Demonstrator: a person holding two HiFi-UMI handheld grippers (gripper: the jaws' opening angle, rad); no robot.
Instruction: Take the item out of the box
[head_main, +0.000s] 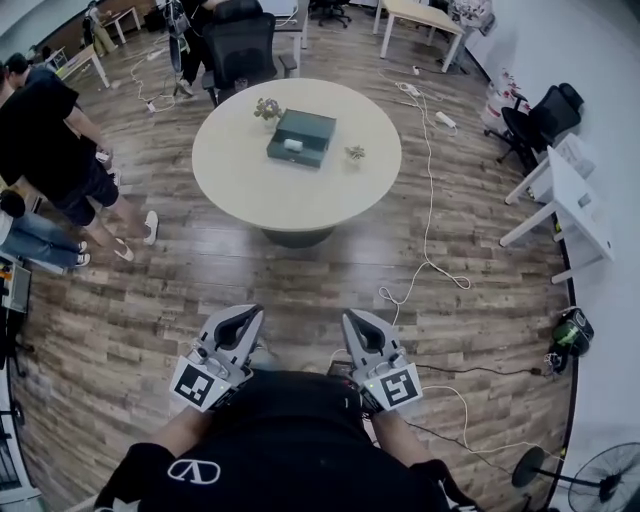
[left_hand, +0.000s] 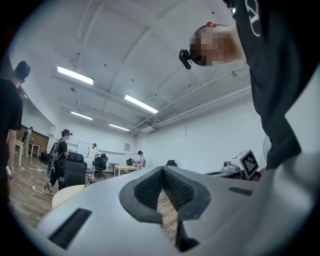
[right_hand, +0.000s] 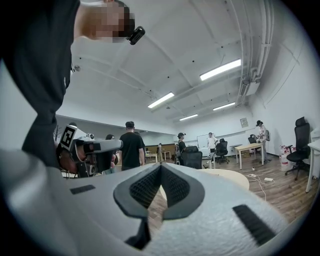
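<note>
A dark green box (head_main: 301, 137) lies open on the round beige table (head_main: 250, 190), far ahead of me. A small white item (head_main: 293, 145) rests inside it. My left gripper (head_main: 247, 313) and right gripper (head_main: 352, 318) are held close to my body, well short of the table, both pointing toward it. In the left gripper view the left gripper (left_hand: 162, 170) has its jaws together with nothing between them. The right gripper (right_hand: 161, 167) is likewise shut and empty, with the table's edge (right_hand: 230, 177) beyond it.
Two small potted plants (head_main: 267, 108) (head_main: 355, 153) flank the box. A black office chair (head_main: 240, 50) stands behind the table. People (head_main: 50, 140) stand at the left. A white cable (head_main: 428, 200) trails over the wood floor; a white desk (head_main: 570, 200) and a fan (head_main: 610, 475) are at the right.
</note>
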